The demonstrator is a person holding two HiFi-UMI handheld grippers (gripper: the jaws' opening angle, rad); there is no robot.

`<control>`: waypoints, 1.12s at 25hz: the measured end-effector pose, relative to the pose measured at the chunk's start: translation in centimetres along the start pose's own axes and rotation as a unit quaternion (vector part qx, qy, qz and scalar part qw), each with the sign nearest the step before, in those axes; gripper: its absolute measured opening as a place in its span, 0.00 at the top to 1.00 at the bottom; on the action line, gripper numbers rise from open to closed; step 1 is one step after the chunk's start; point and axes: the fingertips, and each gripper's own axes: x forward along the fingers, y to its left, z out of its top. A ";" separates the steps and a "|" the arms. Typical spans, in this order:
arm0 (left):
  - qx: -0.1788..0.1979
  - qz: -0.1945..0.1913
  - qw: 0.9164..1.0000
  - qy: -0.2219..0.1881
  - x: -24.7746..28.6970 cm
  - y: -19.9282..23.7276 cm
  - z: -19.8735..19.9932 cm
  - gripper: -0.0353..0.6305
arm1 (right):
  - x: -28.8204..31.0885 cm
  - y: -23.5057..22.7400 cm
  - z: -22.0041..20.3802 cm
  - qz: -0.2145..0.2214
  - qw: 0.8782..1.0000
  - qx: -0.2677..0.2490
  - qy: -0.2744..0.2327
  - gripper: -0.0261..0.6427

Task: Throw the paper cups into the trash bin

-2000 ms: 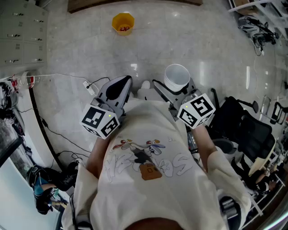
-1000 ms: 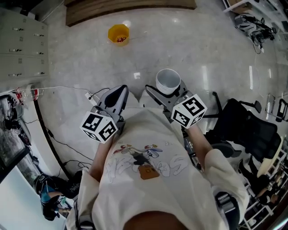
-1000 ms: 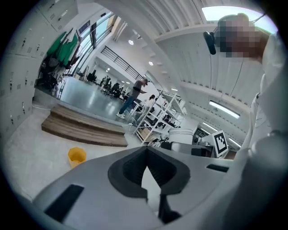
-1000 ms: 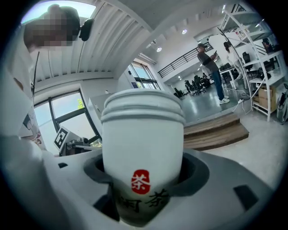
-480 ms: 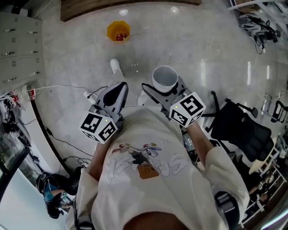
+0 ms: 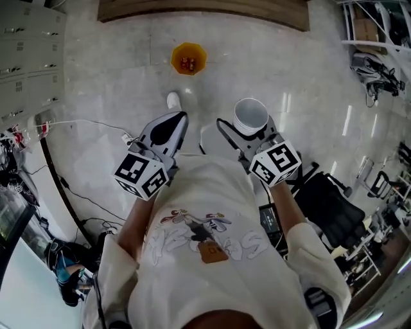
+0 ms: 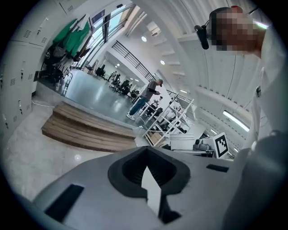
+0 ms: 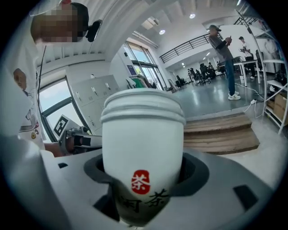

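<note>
Pinching white paper cup upright, mouth up: right hand-held gripper, jaws wide, pads against cup's lower wall, red stamp and dark characters on cup's side. Left hand-held gripper pressed together, nothing between jaws. Both over marble floor. Yellow trash bin well ahead, near wooden step; reddish bits inside, possibly rubbish.

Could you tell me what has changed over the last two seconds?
The person has walked toward the orange trash bin, now lower in the head view, and a white shoe has appeared ahead of the left gripper. Nothing was grasped or released: the right gripper still holds the white paper cup upright; the left stays shut and empty.
</note>
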 end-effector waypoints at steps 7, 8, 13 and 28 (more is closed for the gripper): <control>-0.013 0.039 0.999 0.008 7.0 4.4 1.2 0.94 | 5.0 -6.9 0.3 0.022 0.999 -0.014 0.045 0.47; -0.009 0.051 0.999 0.005 8.0 5.2 1.1 0.94 | 5.8 -7.9 0.0 0.026 0.998 -0.024 0.053 0.47; -0.015 0.110 0.994 0.001 12.0 10.8 -1.2 0.94 | 10.8 -12.2 -3.0 0.049 0.994 -0.049 0.089 0.47; -0.051 0.190 0.980 0.020 22.1 27.1 -14.4 0.94 | 27.0 -22.7 -17.4 0.089 0.984 -0.041 0.151 0.48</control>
